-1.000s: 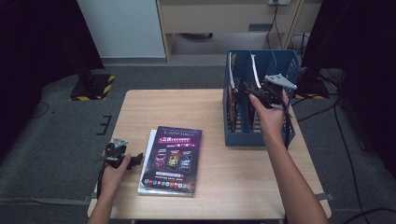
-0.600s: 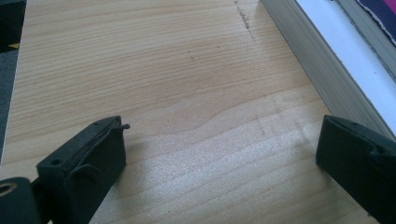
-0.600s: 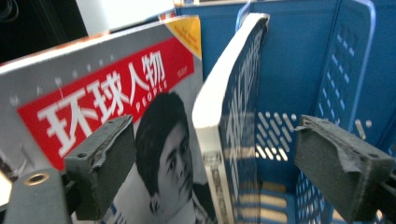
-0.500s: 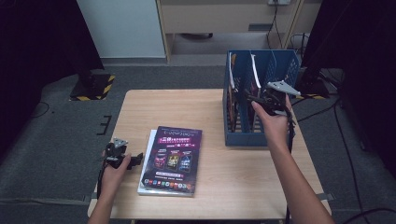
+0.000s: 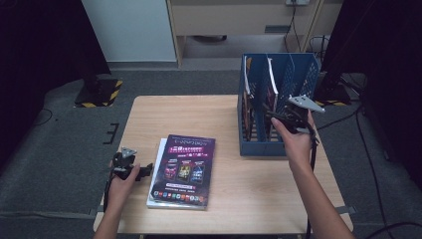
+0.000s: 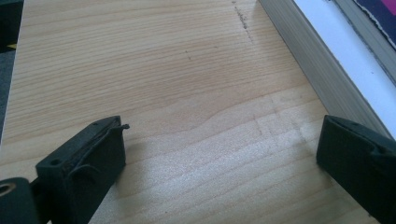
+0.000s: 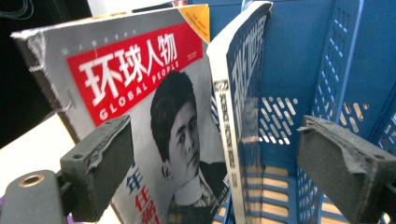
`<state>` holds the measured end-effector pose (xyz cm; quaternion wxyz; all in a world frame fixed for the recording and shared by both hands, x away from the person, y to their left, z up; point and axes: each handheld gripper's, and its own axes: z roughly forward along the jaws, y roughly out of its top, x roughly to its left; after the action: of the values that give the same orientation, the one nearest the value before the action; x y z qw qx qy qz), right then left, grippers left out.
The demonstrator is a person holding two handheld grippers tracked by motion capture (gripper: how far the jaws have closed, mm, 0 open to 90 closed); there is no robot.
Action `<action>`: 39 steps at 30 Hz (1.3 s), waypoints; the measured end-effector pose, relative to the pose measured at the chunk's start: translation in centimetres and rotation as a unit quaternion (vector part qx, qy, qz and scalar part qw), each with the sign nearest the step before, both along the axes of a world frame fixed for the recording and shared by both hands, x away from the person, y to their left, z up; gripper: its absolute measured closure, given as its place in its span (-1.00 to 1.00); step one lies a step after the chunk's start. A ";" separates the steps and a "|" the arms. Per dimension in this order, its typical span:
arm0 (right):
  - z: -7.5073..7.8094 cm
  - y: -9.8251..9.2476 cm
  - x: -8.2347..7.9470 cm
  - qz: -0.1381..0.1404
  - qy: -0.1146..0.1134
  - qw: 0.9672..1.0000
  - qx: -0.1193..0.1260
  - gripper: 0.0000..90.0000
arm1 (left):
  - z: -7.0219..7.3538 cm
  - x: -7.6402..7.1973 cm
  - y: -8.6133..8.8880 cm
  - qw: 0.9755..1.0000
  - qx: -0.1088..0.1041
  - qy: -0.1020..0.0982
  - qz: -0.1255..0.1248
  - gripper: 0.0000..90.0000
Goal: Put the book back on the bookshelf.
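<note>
- Fingers of our right gripper (image 7: pixel 210 172) stand wide, one rubber pad (image 7: pixel 100 161) on each side of the upright magazines, pressing on nothing; they have just been opening, and nothing is gripped between them.
- Compared with a second ago, our right hand (image 5: pixel 293 142) has drawn back out of the blue file rack (image 5: pixel 298 74) towards us and sunk a little. We judge that a magazine has just been let go into the rack, so that placement looks done.
- Just beyond the left-hand pad stands the red-banner magazine (image 7: pixel 140 93), upright and leaning slightly, its cover grey with a red title block and a portrait.
- Between the pads, farther in, stands the dark blue magazine (image 7: pixel 243 93), spine towards us, white along its edge, leaning against a divider of the rack.
- Fingers of our left gripper (image 6: pixel 219 182) also stand wide and empty, low over the bare wooden table (image 6: pixel 140 70); that hand (image 5: pixel 122 181) has kept still.
- Just beside the right-hand finger (image 6: pixel 359 158) of that gripper lies the stack of books (image 5: pixel 181 172): a thick white-edged one underneath, and on top a dark purple magazine (image 5: pixel 186 167) with pink lettering.
- We judge this stack to be what is left to file, with the purple magazine probably next.
</note>
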<state>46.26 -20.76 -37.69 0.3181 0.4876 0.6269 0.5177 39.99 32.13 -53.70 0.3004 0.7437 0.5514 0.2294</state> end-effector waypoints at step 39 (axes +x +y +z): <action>-5.1 2.9 -5.7 0.063 0.004 0.998 -0.014 -0.84 | 0.0 0.0 -0.1 1.000 0.000 0.001 -0.006 -1.00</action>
<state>40.58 -17.83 -42.83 0.2895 0.4446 0.6649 0.5257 40.01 32.05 -53.70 0.3013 0.7475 0.5468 0.2270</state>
